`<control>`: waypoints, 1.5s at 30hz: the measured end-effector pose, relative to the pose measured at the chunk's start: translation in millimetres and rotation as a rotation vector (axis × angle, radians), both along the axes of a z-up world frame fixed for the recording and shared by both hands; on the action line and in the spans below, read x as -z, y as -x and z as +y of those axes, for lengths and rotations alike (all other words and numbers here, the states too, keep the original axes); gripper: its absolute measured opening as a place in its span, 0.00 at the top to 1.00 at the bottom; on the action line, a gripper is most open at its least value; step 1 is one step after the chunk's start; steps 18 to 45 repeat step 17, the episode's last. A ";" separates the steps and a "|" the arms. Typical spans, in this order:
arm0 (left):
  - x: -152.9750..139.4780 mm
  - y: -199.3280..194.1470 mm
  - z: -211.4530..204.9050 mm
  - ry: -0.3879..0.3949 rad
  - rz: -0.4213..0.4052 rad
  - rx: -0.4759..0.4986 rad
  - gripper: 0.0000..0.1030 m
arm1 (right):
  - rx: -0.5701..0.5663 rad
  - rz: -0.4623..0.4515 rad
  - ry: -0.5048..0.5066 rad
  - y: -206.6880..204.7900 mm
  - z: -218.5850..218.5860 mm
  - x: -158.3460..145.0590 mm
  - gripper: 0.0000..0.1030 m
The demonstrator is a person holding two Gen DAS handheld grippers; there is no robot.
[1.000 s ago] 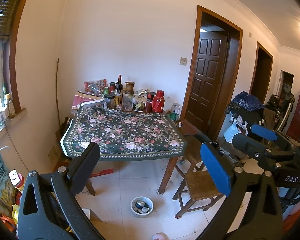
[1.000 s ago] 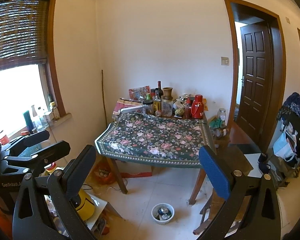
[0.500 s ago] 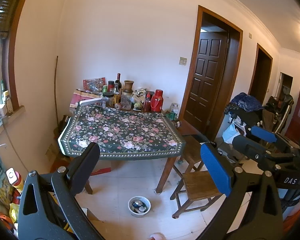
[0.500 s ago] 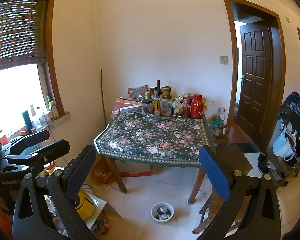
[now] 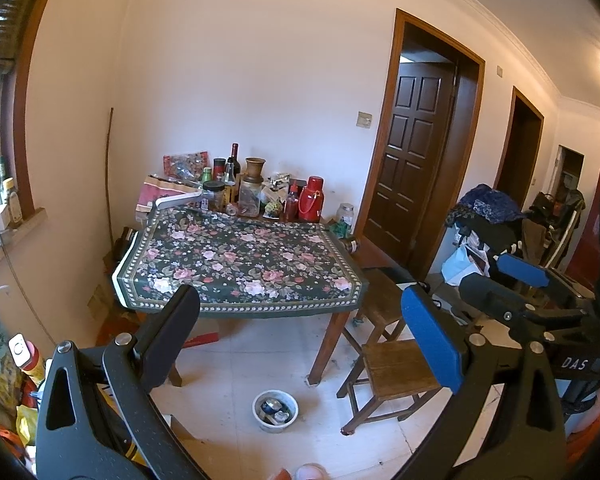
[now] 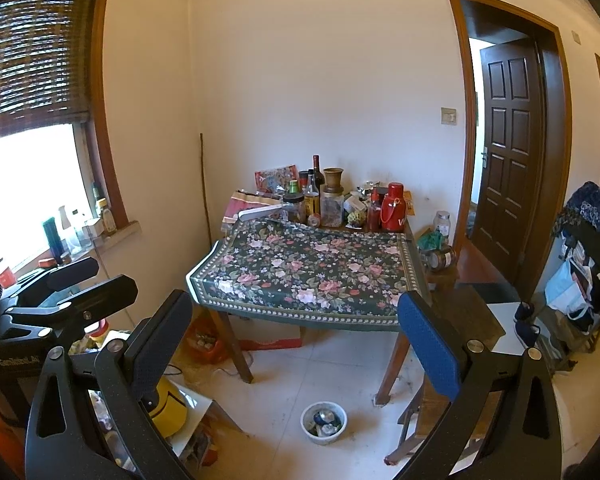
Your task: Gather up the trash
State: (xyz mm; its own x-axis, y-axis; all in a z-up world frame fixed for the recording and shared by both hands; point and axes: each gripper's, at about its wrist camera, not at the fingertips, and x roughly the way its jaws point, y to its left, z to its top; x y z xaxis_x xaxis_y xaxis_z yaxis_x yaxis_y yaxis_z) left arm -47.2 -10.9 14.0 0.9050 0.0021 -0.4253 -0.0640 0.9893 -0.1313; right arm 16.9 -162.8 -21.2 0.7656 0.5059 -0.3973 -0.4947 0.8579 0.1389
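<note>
A small white bowl holding crushed cans and scraps sits on the tiled floor in front of the table; the right wrist view shows the same bowl. My left gripper hangs open and empty well above the floor, short of the table. My right gripper is also open with nothing between its fingers. Each gripper appears at the edge of the other's view: the right gripper on the right, the left gripper on the left. No piece of trash is held.
A wooden table with a floral cloth stands by the wall, bottles, jars and a red flask crowded at its back. A low wooden stool stands right of it. Clutter lies under the window at left; a dark door stands ajar.
Both views have drifted slightly, so the table and bowl sit a little further left in frame. Both grippers stay open and empty.
</note>
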 end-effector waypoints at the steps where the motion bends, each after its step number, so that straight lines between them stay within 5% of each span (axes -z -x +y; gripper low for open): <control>1: 0.1 -0.2 -1.4 -0.001 0.001 0.000 0.02 | -0.001 0.002 0.000 -0.9 0.0 1.0 0.01; 45: 5.5 -19.8 -8.0 0.011 0.043 -0.002 0.02 | 0.003 0.035 0.006 -18.3 4.0 7.7 0.01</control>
